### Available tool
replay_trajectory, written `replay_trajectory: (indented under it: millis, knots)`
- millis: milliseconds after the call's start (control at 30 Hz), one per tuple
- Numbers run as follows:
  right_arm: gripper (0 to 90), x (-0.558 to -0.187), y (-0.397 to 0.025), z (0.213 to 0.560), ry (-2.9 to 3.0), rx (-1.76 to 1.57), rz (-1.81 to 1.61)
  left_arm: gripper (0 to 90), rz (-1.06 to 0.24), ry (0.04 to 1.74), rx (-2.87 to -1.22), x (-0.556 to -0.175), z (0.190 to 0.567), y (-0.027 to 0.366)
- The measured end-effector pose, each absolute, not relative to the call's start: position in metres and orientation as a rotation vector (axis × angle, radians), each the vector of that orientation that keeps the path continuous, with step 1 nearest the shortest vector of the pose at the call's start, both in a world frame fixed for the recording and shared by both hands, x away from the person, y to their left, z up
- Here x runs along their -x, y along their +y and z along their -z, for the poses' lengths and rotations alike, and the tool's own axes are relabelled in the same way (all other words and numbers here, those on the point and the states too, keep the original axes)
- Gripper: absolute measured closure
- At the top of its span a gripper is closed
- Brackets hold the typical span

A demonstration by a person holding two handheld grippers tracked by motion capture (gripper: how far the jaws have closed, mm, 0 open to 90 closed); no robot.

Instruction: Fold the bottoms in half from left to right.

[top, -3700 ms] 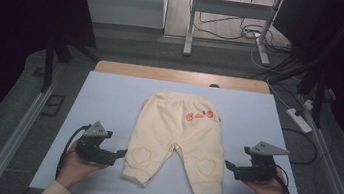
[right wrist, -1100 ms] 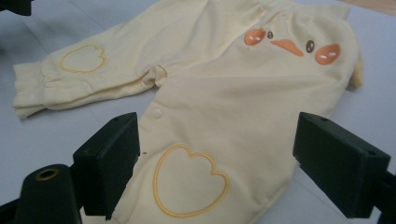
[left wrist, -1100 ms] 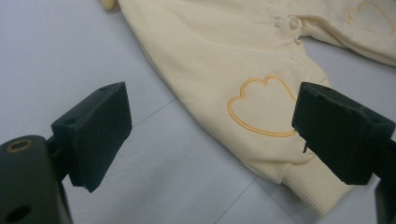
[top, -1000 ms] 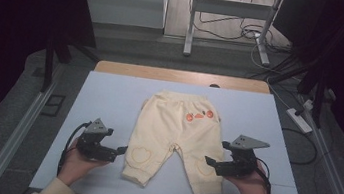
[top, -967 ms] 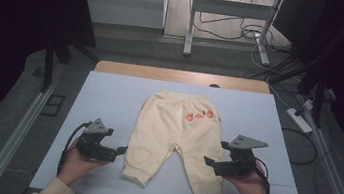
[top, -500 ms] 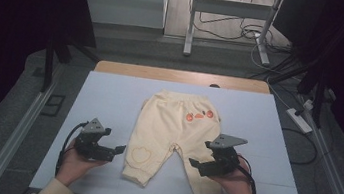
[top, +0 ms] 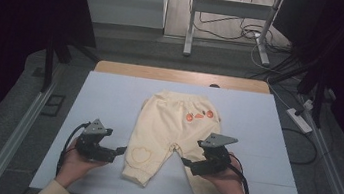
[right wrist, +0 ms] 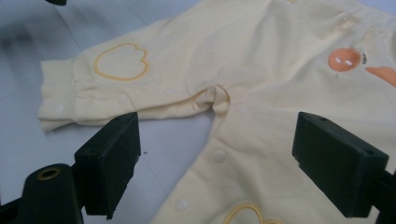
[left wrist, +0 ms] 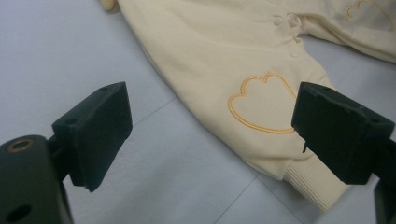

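Pale blue table (top: 109,99) – cream baby trousers (top: 171,122) flat; grey floor (top: 131,46) beyond.

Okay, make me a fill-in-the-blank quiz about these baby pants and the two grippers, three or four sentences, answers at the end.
1. The cream baby pants lie flat on the ___ mat.
2. Both the left gripper and the right gripper have their jaws ___.
3. The outline stitched on the knee is shaped like a ___.
4. The right gripper is above the pants' ___ leg.

Missing words: blue; open; heart; right
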State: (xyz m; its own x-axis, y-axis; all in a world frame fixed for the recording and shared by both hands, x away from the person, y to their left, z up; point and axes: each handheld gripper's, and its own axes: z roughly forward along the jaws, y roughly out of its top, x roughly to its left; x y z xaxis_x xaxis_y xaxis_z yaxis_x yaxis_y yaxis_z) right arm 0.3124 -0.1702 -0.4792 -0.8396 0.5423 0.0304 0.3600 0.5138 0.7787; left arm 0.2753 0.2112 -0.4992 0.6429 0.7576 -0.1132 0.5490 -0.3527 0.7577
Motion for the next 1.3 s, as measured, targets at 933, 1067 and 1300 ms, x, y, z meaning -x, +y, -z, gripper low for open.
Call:
replay_trajectory:
  millis: [933, 1067, 1300]
  knots:
    - [16.1, -0.303, -0.098, 0.491, 2.670, -0.568, -1.238, 12.4, -0.313, 1.023, -2.058, -0.281, 0.502, 0.208]
    - [17.4, -0.302, -0.093, 0.489, 2.671, -0.553, -1.243, 12.4, -0.323, 1.021, -2.072, -0.281, 0.502, 0.207]
    - [18.0, -0.301, -0.085, 0.489, 2.686, -0.540, -1.260, 12.4, -0.324, 1.029, -2.072, -0.282, 0.504, 0.209]
